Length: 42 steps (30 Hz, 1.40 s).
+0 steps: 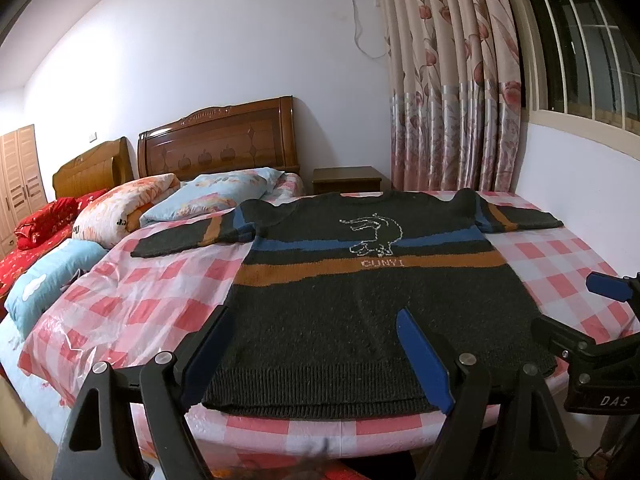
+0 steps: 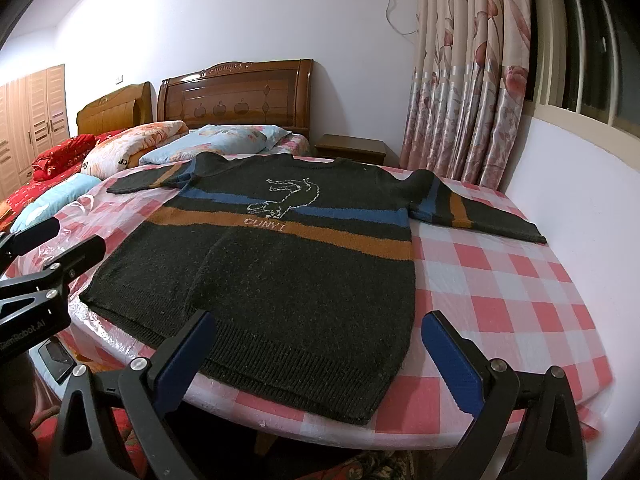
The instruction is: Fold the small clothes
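A dark knitted sweater (image 1: 352,312) with blue and orange stripes and a white animal outline lies flat, sleeves spread, on a table with a pink-and-white checked cloth (image 1: 160,300). It also shows in the right wrist view (image 2: 280,280). My left gripper (image 1: 316,336) is open and empty, hovering over the sweater's hem near the front left. My right gripper (image 2: 320,328) is open and empty, over the hem's right part; it also shows in the left wrist view (image 1: 576,304). The left gripper shows at the left edge of the right wrist view (image 2: 60,236).
The checked cloth (image 2: 500,288) covers a round table close to a white wall under a window. Behind stand two beds with wooden headboards (image 1: 220,140), pillows and quilts (image 1: 128,208), a nightstand (image 1: 348,180) and floral curtains (image 1: 452,80).
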Tool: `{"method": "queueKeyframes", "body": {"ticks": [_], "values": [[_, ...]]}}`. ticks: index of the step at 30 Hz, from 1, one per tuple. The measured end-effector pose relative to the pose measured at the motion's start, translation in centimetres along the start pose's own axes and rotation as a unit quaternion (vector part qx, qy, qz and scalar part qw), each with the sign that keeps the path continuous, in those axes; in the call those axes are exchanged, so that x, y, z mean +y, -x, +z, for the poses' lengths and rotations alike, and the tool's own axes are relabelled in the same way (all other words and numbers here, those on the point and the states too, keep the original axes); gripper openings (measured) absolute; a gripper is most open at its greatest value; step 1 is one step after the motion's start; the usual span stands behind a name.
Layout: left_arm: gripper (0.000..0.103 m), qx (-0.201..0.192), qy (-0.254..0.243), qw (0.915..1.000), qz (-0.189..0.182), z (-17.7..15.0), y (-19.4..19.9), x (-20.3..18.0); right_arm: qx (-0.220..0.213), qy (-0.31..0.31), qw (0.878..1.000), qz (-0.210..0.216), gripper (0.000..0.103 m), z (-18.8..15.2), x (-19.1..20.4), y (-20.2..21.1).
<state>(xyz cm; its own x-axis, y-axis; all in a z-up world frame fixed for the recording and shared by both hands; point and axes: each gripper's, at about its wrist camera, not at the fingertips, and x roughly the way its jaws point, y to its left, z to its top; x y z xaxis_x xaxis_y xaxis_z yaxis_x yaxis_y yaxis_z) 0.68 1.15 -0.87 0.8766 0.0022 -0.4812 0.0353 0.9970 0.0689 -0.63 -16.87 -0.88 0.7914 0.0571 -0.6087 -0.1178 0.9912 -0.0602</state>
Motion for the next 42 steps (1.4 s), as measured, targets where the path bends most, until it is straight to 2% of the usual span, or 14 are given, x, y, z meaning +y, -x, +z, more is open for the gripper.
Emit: {"method": "queueKeyframes", "body": {"ticks": [14,29,31,33,36,39,40,42], "values": [[0.085,0.005,0.001,1.0000,-0.001,-0.2,-0.2,0.0,0.002,-0.003,1.000,0.001,0.103,0.0,-0.1,-0.2],[0.085,0.047,0.010,0.9988,-0.012,-0.4,-2.3,0.5,0.020,-0.001,1.000,0.009,0.103,-0.4,-0.2,-1.6],[0.085,0.071,0.018,0.9967,-0.036,0.5,-4.0,0.7,0.016,-0.006,1.000,0.012,0.103,0.0,-0.9,-2.5],[0.085,0.099,0.028,0.9930,-0.059,1.7,-7.1,1.0,0.031,-0.019,0.999,0.011,0.103,0.6,-2.2,-4.4],[0.085,0.118,0.042,0.9905,-0.057,4.3,-13.5,1.1,0.059,-0.077,0.995,0.010,0.103,2.2,-6.1,-8.7],[0.081,0.158,0.034,0.9851,-0.060,6.9,-21.6,0.7,0.107,-0.153,0.982,-0.014,0.103,4.0,-11.8,-14.7],[0.076,0.166,0.031,0.9841,-0.054,7.5,-23.5,0.6,0.123,-0.184,0.975,-0.022,0.103,4.5,-13.7,-16.2],[0.073,0.179,0.012,0.9832,-0.031,8.4,-27.5,0.3,0.128,-0.230,0.965,-0.020,0.103,5.1,-16.9,-18.1]]}}
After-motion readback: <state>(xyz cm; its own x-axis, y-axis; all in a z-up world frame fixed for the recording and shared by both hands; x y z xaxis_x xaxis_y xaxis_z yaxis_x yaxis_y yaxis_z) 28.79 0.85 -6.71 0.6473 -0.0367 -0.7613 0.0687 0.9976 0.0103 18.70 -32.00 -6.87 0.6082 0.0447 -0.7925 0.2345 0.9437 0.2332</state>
